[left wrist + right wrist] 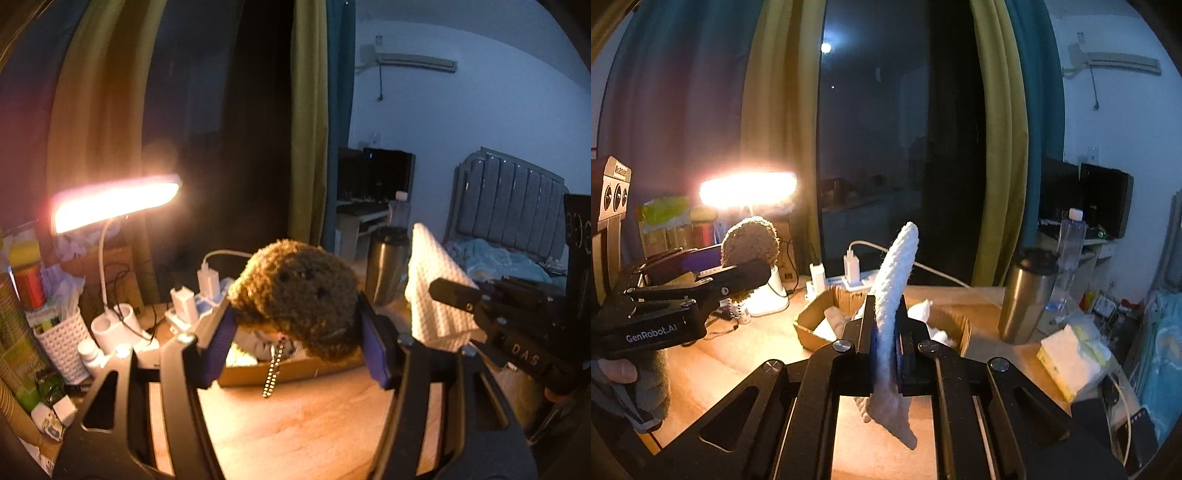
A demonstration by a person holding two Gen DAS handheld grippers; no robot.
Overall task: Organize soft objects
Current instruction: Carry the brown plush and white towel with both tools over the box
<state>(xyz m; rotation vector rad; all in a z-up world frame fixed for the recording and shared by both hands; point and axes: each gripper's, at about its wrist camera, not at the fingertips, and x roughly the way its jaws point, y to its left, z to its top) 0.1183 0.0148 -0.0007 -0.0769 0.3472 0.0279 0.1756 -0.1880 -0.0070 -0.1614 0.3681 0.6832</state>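
Midway, my left tongs [295, 328] grip the brown plush toy [299, 295], my right tongs [886, 343] pinch the white cloth [897, 280], both above the seemingly part-filled cardboard box [809, 332].

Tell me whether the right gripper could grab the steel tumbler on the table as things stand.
Probably not yet. The right gripper is shut on the white cloth, so its jaws are full. The steel tumbler stands unobstructed on the table, right of the cardboard box; once the cloth is released, the path looks clear.

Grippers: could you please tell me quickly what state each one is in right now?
Left gripper: closed on the brown plush toy.
Right gripper: shut on the white cloth.
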